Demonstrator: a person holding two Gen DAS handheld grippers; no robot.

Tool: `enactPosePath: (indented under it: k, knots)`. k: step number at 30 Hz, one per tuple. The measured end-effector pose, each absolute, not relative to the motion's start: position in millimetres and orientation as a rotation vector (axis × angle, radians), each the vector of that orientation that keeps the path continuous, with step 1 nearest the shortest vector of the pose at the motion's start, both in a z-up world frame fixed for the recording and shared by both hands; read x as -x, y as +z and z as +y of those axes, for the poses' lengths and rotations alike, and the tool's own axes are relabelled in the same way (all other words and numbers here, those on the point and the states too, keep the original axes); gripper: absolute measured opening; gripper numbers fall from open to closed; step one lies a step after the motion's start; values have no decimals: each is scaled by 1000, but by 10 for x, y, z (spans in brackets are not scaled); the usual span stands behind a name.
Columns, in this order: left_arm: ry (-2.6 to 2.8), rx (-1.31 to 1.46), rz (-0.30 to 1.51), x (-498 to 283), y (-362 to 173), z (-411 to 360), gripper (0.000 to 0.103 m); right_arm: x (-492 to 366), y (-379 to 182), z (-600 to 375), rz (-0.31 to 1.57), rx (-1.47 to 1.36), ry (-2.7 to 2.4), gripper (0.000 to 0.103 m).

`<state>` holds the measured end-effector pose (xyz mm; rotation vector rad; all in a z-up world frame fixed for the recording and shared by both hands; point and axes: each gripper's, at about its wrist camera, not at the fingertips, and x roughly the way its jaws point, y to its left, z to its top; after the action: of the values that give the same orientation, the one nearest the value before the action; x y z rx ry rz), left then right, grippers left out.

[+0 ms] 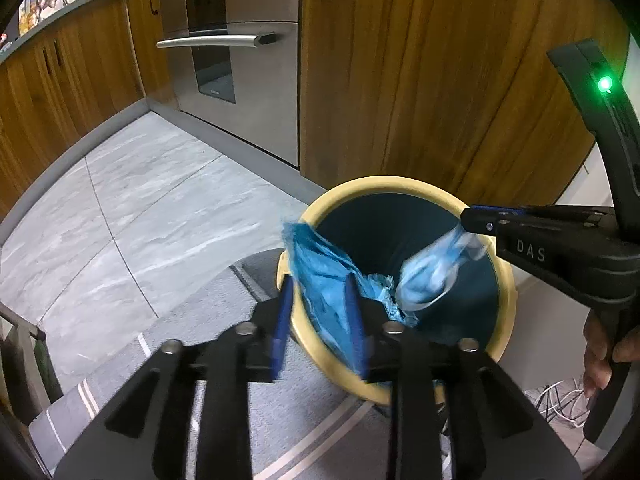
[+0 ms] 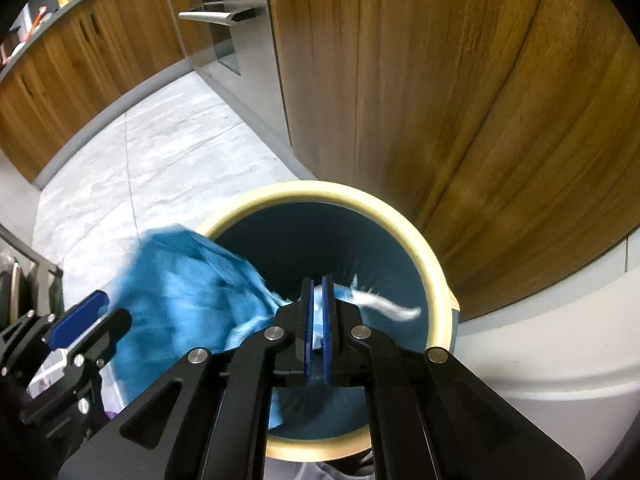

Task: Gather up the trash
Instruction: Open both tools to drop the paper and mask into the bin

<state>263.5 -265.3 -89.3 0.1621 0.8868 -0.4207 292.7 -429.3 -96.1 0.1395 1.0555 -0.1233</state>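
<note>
Grey marble tiles (image 1: 132, 200) cover the kitchen floor, and wooden cabinets (image 1: 420, 72) rise behind one round bin (image 1: 348, 188) with a cream rim and a dark teal inside.

One blue bag (image 1: 320, 276) hangs over the bin's left rim, partly inside and partly out. The left gripper (image 1: 318, 320) sits at the bin's near-left edge, jaws parted, with the rim and a fold of the bag between its blue fingers (image 1: 280, 324); whether the pads press the plastic cannot be told through the blur. To the right, above the bin's opening, the right gripper (image 1: 470, 222) pinches the top of a pale blue and white wad (image 1: 430, 274), which dangles inside the rim.

Only the left view shows a steel oven (image 1: 240, 60) left of the bin, a grey striped mat (image 1: 240, 360) under it, white cables (image 1: 560, 404) at its right, and the person's hand (image 1: 604, 356) on the right gripper's handle.

From the right wrist, the bag (image 2: 180, 292) billows left of the bin (image 2: 320, 194), with the left gripper (image 2: 86, 320) beside it. The right gripper (image 2: 318, 320) is nearly closed over the bin's mouth, the wad (image 2: 376, 304) squeezed between its pads and trailing a white tail to the right. A white curved unit (image 2: 560, 352) stands right of the bin.
</note>
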Motion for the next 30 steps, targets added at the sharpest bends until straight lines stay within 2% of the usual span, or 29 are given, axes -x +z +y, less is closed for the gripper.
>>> enactPosePath:
  k: [1, 3, 5, 8, 10, 11, 12, 13, 30]
  knots:
    - [-416, -165, 881, -2633, -883, -2646, 39, -2929, -957, -4291, 1054, -142, -121, 11]
    - [-397, -167, 866, -2599, -863, -2611, 59, -2922, -954, -4292, 1051, -147, -119, 21]
    - [-378, -155, 851, -2562, -844, -2554, 70, -2905, -949, -4283, 1045, -148, -112, 33]
    - [-364, -140, 842, -2487, -830, -2477, 83, -2869, -931, -4279, 1031, -150, -108, 58]
    - [-354, -136, 831, -2439, -813, -2416, 92, -2865, -915, -4281, 1018, -160, -107, 79]
    - [-341, -134, 821, -2408, -802, -2373, 97, -2863, -901, -4282, 1008, -170, -104, 84]
    - [-334, -127, 816, -2372, -792, -2328, 97, -2864, -898, -4282, 1003, -169, -106, 94]
    - [-336, -114, 820, -2351, -786, -2288, 97, -2864, -893, -4272, 995, -161, -112, 97]
    - [-264, -93, 829, -1876, -558, -1677, 97, -2683, -658, -3854, 926, -1, -89, 98]
